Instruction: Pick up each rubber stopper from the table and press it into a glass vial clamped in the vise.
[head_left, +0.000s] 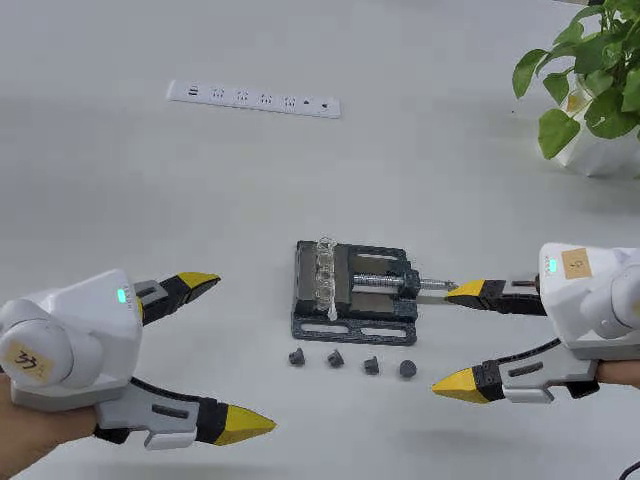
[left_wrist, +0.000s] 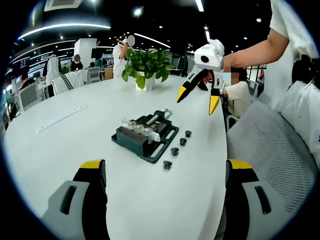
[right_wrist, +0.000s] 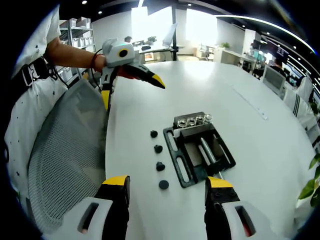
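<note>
A dark vise (head_left: 355, 305) sits mid-table with a row of several clear glass vials (head_left: 325, 272) clamped in it. Several small dark rubber stoppers (head_left: 336, 358) lie in a line on the table just in front of it. My left gripper (head_left: 228, 352) hovers open at the lower left, well short of the stoppers. My right gripper (head_left: 450, 338) is open at the right, its upper fingertip beside the vise screw. The left gripper view has the vise (left_wrist: 145, 135), stoppers (left_wrist: 174, 150) and right gripper (left_wrist: 200, 92). The right gripper view has the vise (right_wrist: 200, 150), vials (right_wrist: 196, 120) and stoppers (right_wrist: 158, 148).
A white power strip (head_left: 253, 98) lies far back on the table. A potted plant (head_left: 590, 80) stands at the back right corner. A grey mesh chair (right_wrist: 65, 150) sits at the table's near edge. People sit at tables in the background.
</note>
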